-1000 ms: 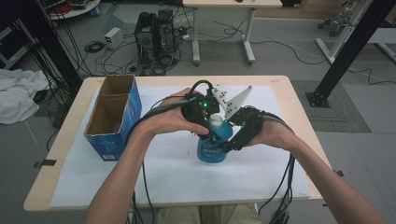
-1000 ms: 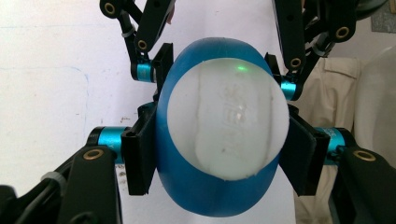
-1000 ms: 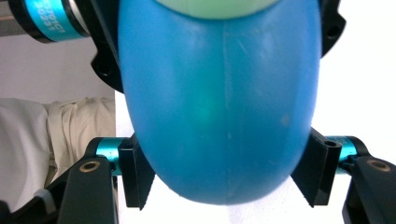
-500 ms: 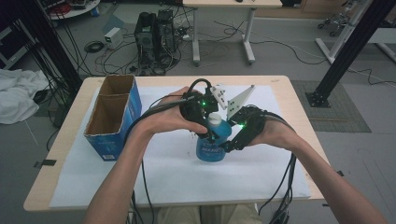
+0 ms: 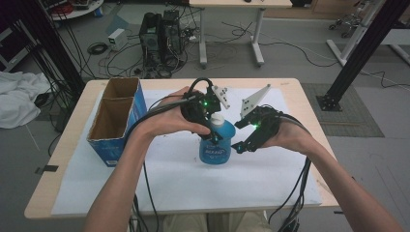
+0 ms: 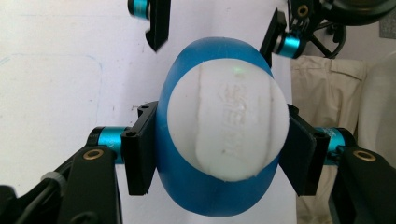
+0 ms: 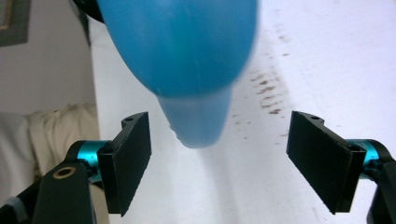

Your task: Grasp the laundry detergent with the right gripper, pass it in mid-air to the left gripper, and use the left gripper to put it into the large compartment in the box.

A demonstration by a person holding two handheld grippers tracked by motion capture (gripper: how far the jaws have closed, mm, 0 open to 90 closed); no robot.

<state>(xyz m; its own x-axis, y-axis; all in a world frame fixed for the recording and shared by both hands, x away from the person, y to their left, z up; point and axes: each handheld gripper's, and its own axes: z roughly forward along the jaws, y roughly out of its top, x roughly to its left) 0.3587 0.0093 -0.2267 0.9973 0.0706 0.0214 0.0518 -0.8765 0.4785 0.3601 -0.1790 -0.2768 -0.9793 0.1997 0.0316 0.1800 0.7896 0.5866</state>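
Overhead, the left tongs [image 6: 219, 154] clench the white cap of the upright blue plastic bottle [image 5: 216, 143], long axis vertical on the white-sheeted wooden bench [image 5: 67, 145], while the right tongs [image 7: 224, 161] gape released beside its body.

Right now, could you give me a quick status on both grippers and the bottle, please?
Left gripper shut on bottle cap. Right gripper open beside it. Bottle upright on table. Box well aside.

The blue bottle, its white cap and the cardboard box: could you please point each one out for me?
blue bottle [image 5: 216, 147]: high view, on its labelled front.
white cap [image 6: 227, 122]: left gripper view, on the cap's flat top.
cardboard box [image 5: 138, 104]: high view, on its blue outer side wall.
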